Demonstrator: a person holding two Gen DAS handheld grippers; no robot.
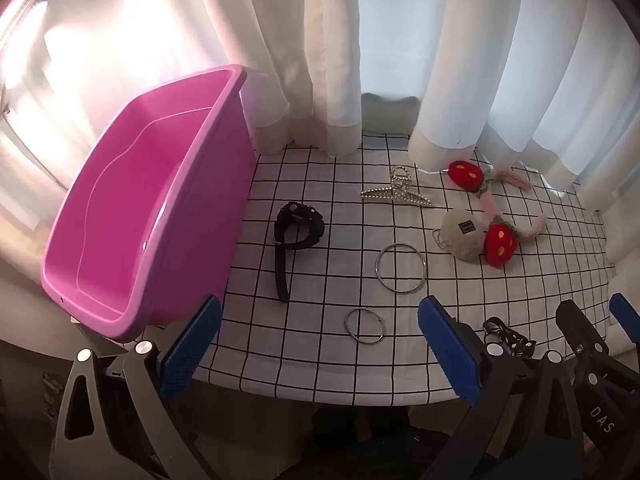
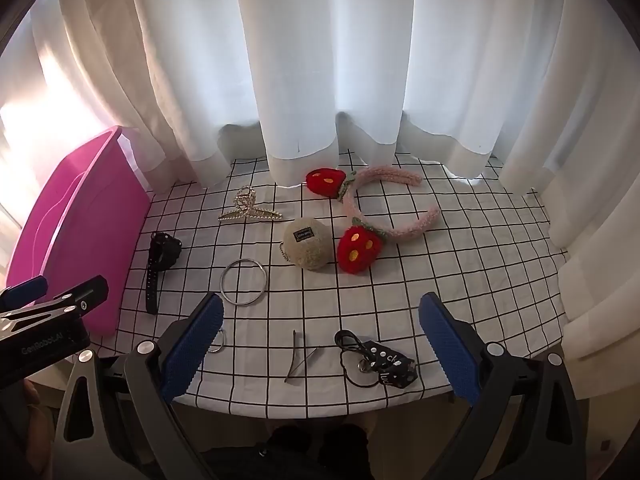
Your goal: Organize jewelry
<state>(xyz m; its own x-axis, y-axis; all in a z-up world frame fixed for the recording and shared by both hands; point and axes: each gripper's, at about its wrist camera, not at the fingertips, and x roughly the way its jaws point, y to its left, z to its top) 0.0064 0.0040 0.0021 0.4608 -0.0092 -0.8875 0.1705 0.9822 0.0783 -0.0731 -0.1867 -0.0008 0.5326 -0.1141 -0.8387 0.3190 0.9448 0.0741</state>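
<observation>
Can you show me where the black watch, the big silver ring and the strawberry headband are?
black watch [image 1: 298, 220], left wrist view, on its round case.
big silver ring [image 2: 243, 281], right wrist view, on its rim.
strawberry headband [image 2: 359, 249], right wrist view, on the nearer strawberry.

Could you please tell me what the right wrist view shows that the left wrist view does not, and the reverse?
Only the right wrist view shows the bent hairpin near the table edge and the whole pink headband. Only the left wrist view shows the inside of the pink tub, with nothing visible in it. Both show the black watch, pearl hair claw, large metal ring, beige plush pouch and black hair tie. Both hand-held grippers are open, left hand-held gripper and right hand-held gripper.
</observation>
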